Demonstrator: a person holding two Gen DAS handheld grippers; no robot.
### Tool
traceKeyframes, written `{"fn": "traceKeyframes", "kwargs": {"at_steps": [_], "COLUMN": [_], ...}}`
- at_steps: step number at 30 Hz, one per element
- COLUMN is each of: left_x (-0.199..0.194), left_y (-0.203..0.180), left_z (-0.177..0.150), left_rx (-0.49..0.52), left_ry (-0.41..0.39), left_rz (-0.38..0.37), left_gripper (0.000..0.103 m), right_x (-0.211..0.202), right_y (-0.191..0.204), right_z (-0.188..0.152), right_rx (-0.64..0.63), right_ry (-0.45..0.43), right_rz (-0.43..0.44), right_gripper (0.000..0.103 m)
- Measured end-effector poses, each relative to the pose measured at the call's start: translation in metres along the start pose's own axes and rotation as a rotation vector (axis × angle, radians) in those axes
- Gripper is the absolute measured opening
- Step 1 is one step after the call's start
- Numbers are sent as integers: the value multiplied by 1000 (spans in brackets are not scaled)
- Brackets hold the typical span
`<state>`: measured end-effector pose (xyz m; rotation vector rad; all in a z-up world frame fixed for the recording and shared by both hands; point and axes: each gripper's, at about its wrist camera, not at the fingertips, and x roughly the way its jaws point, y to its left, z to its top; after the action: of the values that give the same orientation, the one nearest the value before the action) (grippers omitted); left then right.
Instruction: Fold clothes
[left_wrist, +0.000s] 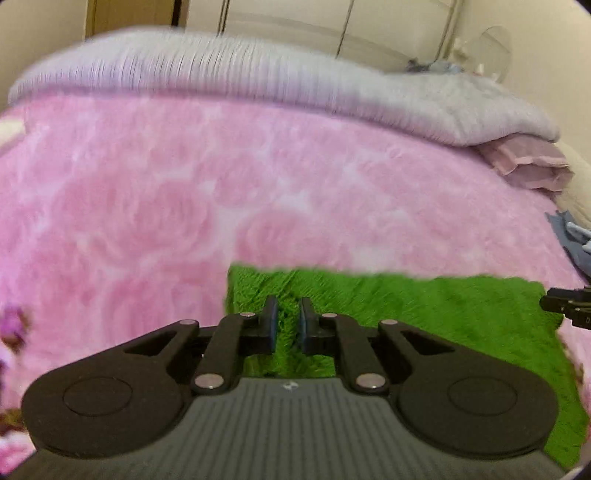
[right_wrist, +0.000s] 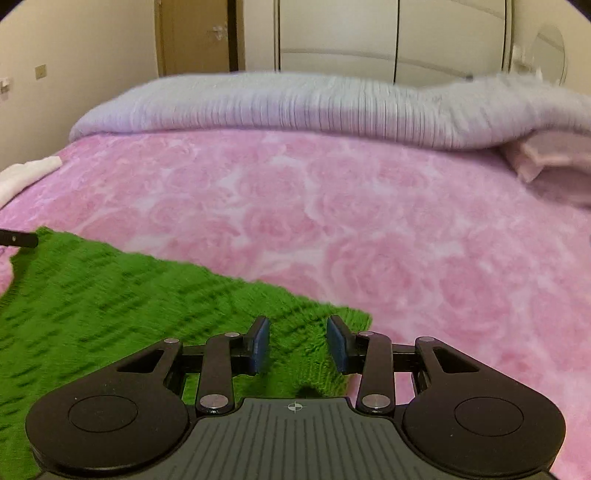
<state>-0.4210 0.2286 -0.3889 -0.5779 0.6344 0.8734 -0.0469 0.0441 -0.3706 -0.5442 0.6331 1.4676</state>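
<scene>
1. While both of your tongs sit low over the bed, the bright green fuzzy knitted garment (right_wrist: 122, 295) lies spread flat on the pink rose-patterned plush blanket (right_wrist: 369, 221), right under and ahead of both tools.

2. Your left gripper (left_wrist: 287, 325) has its blue pads drawn close with a narrow slit between them; green pile shows through that slit, but whether cloth is actually pinched I cannot tell.

3. Your right gripper (right_wrist: 298, 343) stands spread, jaws apart, straddling the garment's far right corner. That placement looks like a way to have an edge between the pads.

4. From the left tool, the green piece runs out to your right; the other tool's tip peeks in at that far side, so you're working opposite ends of one straight edge.

5. Beyond both tongs, a folded lavender-grey ribbed blanket (right_wrist: 295, 107) lies across the bed, well clear.

6. One flat rectangle fits either a half-folded garment or one just smoothed out; these views don't settle which.
</scene>
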Motion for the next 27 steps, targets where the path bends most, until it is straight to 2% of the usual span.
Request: {"fn": "traceKeyframes", "kwargs": {"at_steps": [1, 3, 4, 8, 11, 14, 16, 20, 23, 27], "left_x": [8, 9, 7, -7, -44, -83, -104, -128, -122, -131], "left_y": [5, 15, 17, 11, -4, -20, -31, -54, -58, -65], "left_z": [-8, -15, -14, -11, -17, -36, -56, -97, -123, -131], "left_rx": [1, -32, -42, -32, -4, -12, -19, -6, 2, 28], "left_ry": [-12, -48, -48, -42, -77, -79, -65, -15, 40, 36], "left_rz": [0, -22, -23, 5, 17, 0, -19, -21, 17, 68], "left_gripper": [8, 6, 3, 2, 2, 2, 3, 3, 4, 5], "right_x": [12, 17, 17, 7, -27, -73, -99, -112, -119, -128], "right_y": [-7, -18, -22, -26, -16, 0, 17, 34, 47, 63], "right_z": [-6, -14, -14, -3, -2, -16, -32, -49, -61, -78], "right_rx": [16, 33, 42, 74, 133, 199, 211, 216, 219, 223], "right_ry": [20, -14, -18, 20, 0, -66, -78, -33, 5, 55], "right_rz": [7, 33, 42, 32, -20, 15, 36, 13, -9, -38], "right_gripper": [38, 38, 38, 38, 38, 38, 38, 38, 38, 38]}}
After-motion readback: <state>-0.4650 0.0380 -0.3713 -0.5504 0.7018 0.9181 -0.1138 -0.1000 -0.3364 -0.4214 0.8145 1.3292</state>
